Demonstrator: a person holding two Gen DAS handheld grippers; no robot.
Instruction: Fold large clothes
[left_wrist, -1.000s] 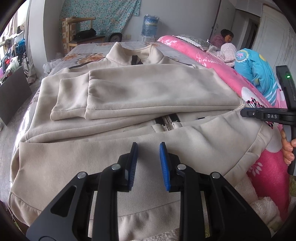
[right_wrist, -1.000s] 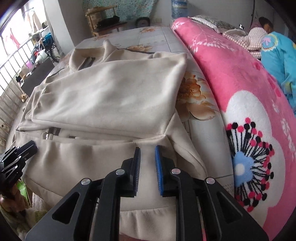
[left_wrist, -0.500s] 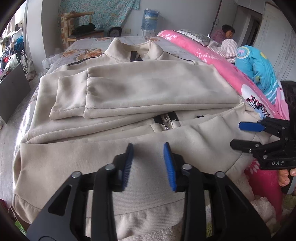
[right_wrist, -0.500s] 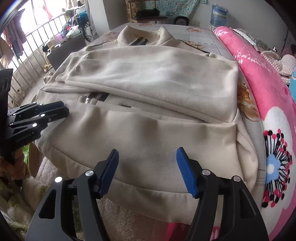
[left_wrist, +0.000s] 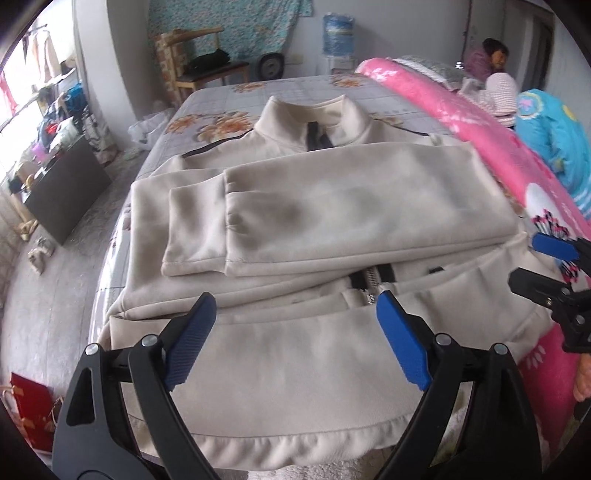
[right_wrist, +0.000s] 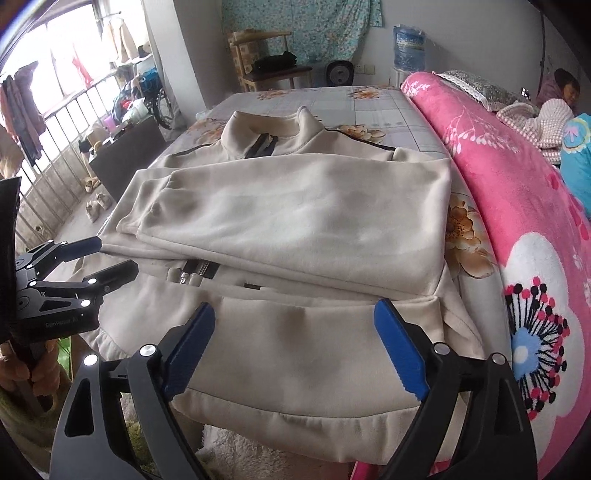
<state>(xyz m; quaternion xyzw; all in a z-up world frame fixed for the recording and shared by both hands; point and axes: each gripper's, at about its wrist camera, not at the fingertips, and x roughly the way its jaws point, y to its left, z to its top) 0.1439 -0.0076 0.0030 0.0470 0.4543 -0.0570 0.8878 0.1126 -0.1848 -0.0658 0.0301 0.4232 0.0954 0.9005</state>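
A beige zip-up jacket (left_wrist: 325, 206) lies flat on the bed, collar at the far end, both sleeves folded across its chest. It also shows in the right wrist view (right_wrist: 295, 221). My left gripper (left_wrist: 295, 332) is open wide and empty, hovering just above the jacket's lower hem on the left half. My right gripper (right_wrist: 295, 339) is open wide and empty above the hem on the right half. Each gripper shows in the other's view: the right one (left_wrist: 546, 266) at the right edge, the left one (right_wrist: 92, 258) at the left edge.
A pink flowered blanket (right_wrist: 517, 192) runs along the bed's right side. A person (left_wrist: 491, 59) sits at the far right. A dark cabinet (left_wrist: 62, 192) and shoes stand on the floor left of the bed. A chair (right_wrist: 273, 70) and water jug (right_wrist: 408, 48) stand at the back.
Both grippers have opened from nearly shut to wide open. Both have drawn back toward the jacket's lower hem, the right one swinging left to face the jacket.
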